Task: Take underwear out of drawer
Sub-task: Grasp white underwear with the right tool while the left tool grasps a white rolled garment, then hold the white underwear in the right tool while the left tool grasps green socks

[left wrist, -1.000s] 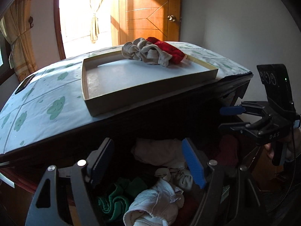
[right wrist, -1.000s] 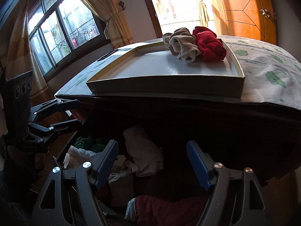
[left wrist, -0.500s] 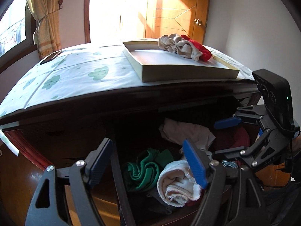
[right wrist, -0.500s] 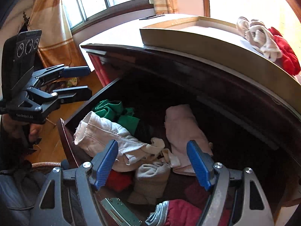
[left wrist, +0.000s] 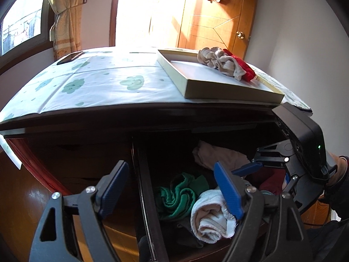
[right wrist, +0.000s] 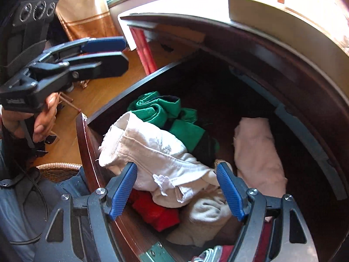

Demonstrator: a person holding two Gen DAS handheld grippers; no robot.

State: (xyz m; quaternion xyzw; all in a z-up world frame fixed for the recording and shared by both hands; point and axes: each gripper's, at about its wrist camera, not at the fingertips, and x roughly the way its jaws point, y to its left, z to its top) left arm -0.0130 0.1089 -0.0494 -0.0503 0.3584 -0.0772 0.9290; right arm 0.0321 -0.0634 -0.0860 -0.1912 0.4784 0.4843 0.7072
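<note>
Left view: the left gripper is opening wider over the drawer edge, holding nothing, and could bump the wood.

Right view: the right gripper is gaping around the white underwear, not squeezing; it might grab the red cloth too.

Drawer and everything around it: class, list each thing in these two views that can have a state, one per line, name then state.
Drawer: pulled open, holding loose garments.
White underwear: crumpled on top of the pile, not gripped.
Green garment: bunched in the drawer.
Tray: on the dresser top, garments at its far end.
Door: shut.
Left gripper: jaws opening, nothing between them.
Right gripper: open above the white underwear.
</note>
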